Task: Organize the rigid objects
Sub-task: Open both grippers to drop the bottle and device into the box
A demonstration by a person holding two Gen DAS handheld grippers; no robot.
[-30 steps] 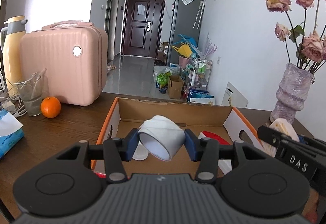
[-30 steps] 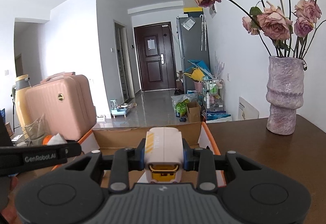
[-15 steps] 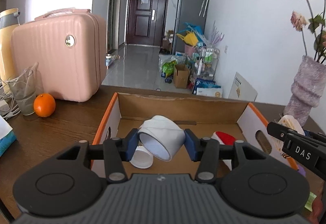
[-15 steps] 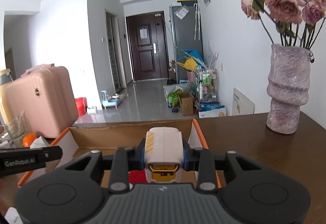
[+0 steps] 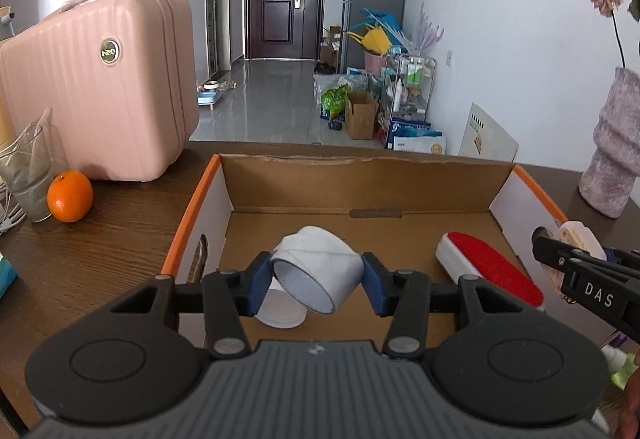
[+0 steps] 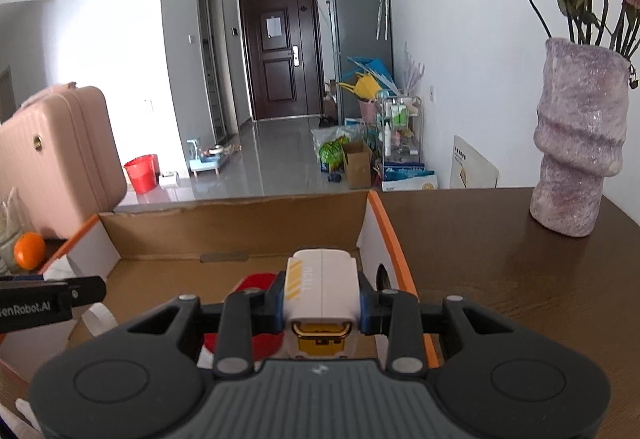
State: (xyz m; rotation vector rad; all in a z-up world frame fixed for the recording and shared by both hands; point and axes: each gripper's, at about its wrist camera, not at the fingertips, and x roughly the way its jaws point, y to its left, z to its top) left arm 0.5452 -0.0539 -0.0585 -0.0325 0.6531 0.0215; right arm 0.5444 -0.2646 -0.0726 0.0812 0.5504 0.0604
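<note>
Over the box (image 5: pixel 224 195):
Left gripper (image 5: pixel 316 281): a white cup (image 5: pixel 320 271) is clamped (tilted).
Right gripper (image 6: pixel 322 305): a white gadget (image 6: pixel 322 287) is clamped.

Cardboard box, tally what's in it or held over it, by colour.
White: 3, the tape roll in the left gripper, a round lid, the white-and-yellow device in the right gripper
Red and white: 1, the lint brush
Total: 4

Bright, even daylight; sharp centre, fisheye bending and dark corners.

Left tongs (image 5: pixel 318 281) clamping white cup (image 5: pixel 320 271), above cardboard box (image 5: pixel 360 183)
</note>
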